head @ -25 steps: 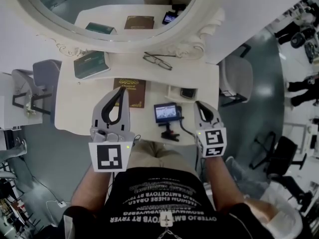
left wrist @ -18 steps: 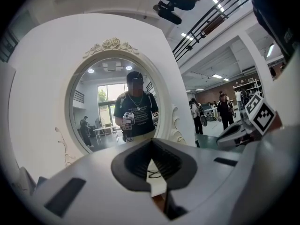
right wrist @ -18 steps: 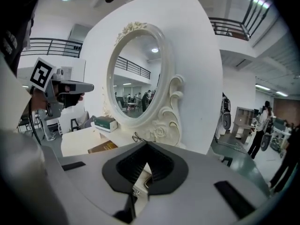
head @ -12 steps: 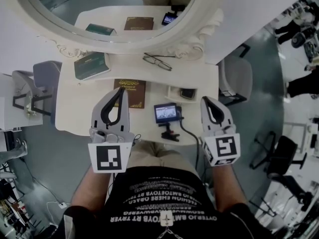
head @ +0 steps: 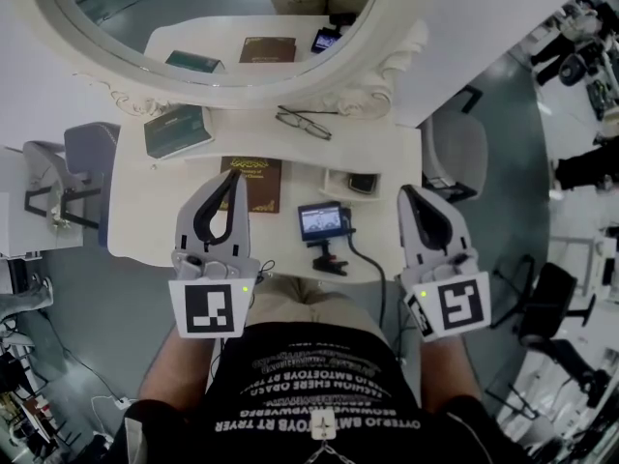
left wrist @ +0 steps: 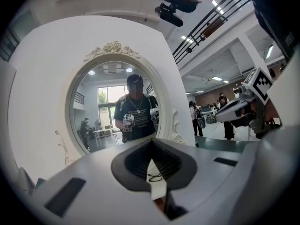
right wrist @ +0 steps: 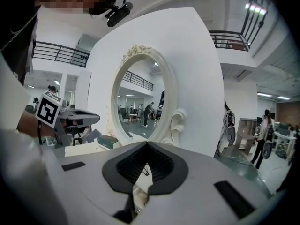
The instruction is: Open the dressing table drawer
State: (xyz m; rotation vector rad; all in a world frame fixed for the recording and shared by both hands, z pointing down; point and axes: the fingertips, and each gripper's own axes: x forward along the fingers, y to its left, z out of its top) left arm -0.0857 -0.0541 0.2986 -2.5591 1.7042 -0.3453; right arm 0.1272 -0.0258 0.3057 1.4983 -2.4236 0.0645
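Left gripper [head: 233,175] and right gripper [head: 408,191] both hovering shut, gripping nothing, at lower middle of frame over table [head: 135,211]; drawer front not showing from above, hiding under near edge.

The head view looks almost straight down from above the person, with the white dressing table [head: 145,211] across mid-frame, the oval mirror [head: 222,27] along the top edge and the person's shirt [head: 309,375] at the bottom. The left gripper view sits close behind the left gripper [head: 233,176] and faces nearly level at the mirror, left of centre, catching the right gripper [head: 413,193] at its right edge. The right gripper view mirrors this, with the left gripper at its left edge. All three views share the mirror.
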